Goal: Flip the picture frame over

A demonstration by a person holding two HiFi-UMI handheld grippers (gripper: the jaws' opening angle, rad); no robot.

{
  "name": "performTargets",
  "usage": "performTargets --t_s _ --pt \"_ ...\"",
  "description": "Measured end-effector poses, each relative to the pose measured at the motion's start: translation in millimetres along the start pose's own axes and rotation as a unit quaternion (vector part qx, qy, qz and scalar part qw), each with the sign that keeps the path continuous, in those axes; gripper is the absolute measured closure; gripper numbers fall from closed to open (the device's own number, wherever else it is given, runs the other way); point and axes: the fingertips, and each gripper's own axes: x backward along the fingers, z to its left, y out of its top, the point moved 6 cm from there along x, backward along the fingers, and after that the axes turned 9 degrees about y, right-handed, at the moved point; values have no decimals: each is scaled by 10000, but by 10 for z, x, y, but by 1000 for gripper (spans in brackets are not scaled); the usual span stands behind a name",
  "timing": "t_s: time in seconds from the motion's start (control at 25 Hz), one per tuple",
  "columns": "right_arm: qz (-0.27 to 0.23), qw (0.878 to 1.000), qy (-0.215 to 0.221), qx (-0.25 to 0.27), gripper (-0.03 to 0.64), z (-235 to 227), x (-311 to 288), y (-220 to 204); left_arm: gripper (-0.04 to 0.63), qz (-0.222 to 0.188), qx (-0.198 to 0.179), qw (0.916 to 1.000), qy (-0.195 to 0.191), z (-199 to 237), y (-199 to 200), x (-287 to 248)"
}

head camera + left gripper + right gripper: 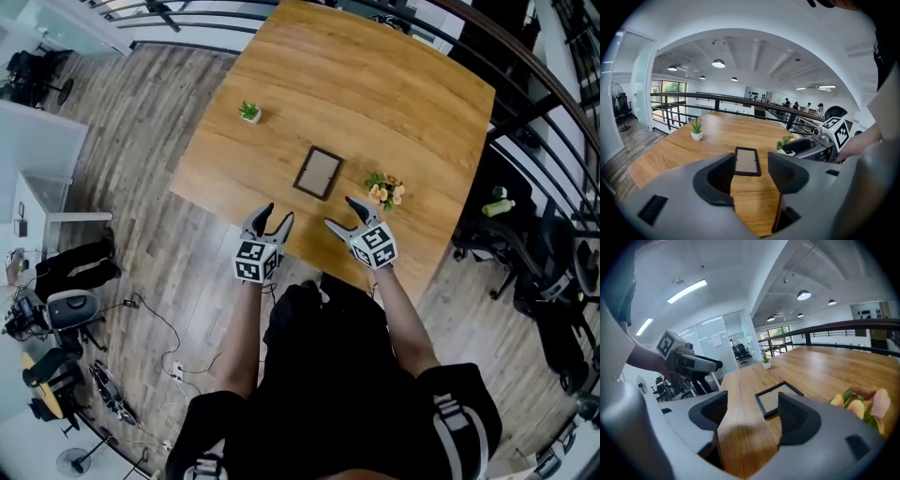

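Note:
A small dark picture frame lies flat on the wooden table, near its front edge. My left gripper hovers over the table's edge, short of the frame and to its left, jaws open and empty. In the left gripper view the frame shows beyond the gap of the left gripper. My right gripper is open too, just short of the frame's near right corner, holding nothing. The right gripper view has the frame ahead of the right gripper, partly behind the right-hand jaw.
A bunch of yellow and pink flowers lies right of the frame. A small potted plant stands at the table's left. A railing runs behind the table. Office chairs stand at the right, with cables and gear on the floor at the left.

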Motion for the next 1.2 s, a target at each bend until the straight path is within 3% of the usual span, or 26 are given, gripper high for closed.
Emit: performTargets --t_s 0.72,1.2 --pt "-17 9997 -19 -241 293 -208 -87 -80 357 156 -11 9998 81 37 57 -341" --pt "21 9995 -120 -302 302 -188 -226 -70 357 233 173 9995 88 203 -33 -595"
